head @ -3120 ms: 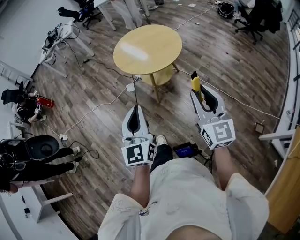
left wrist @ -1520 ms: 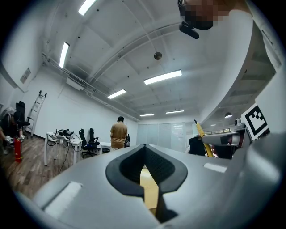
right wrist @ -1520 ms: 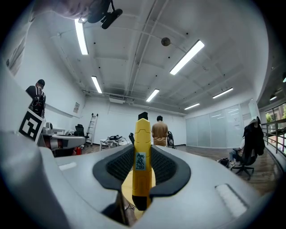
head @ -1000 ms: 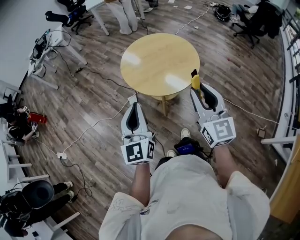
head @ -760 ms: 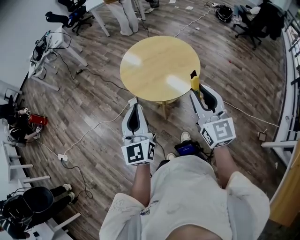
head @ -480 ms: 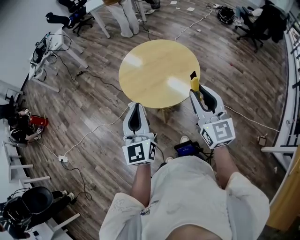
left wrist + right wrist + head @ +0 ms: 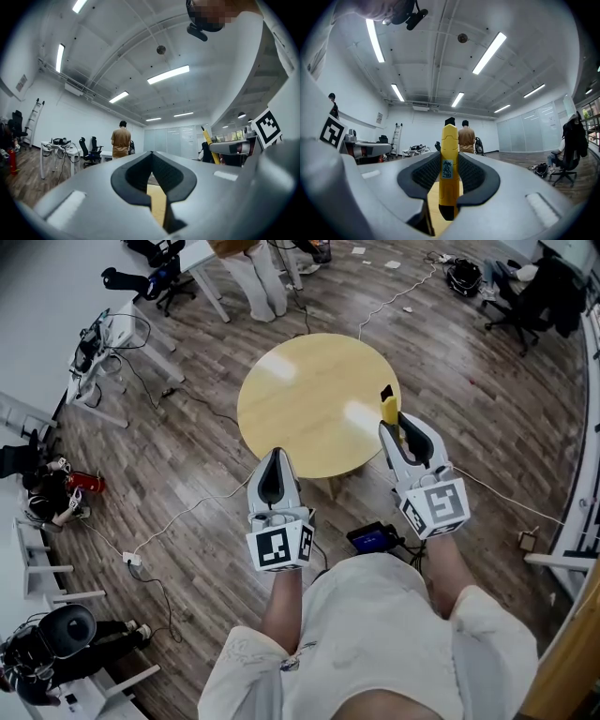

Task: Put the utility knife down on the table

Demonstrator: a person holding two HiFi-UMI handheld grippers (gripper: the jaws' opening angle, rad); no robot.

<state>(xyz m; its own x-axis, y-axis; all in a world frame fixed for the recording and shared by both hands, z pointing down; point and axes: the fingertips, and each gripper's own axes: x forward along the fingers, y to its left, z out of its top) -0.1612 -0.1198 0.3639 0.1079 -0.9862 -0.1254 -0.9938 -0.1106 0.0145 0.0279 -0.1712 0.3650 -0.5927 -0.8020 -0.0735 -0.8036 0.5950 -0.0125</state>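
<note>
A yellow utility knife [image 7: 389,409] with a black tip stands upright between the jaws of my right gripper [image 7: 397,425], which is shut on it; in the right gripper view the knife [image 7: 449,168] fills the middle, clamped between the dark pads. The knife hangs over the near right edge of the round wooden table [image 7: 309,399]. My left gripper [image 7: 273,457] is shut with nothing in it, over the table's near edge; in the left gripper view its pads [image 7: 153,176] meet at the tips and the knife [image 7: 209,146] shows at the right.
Cables run over the wooden floor around the table. A blue device [image 7: 374,538] lies on the floor by my feet. Desks [image 7: 117,334] and office chairs [image 7: 530,287] stand at the far left and far right. A person [image 7: 466,137] stands beyond the table.
The round table has come nearer in the head view, so both grippers now reach over its near edge. The right gripper keeps the knife upright; the left stays shut.
</note>
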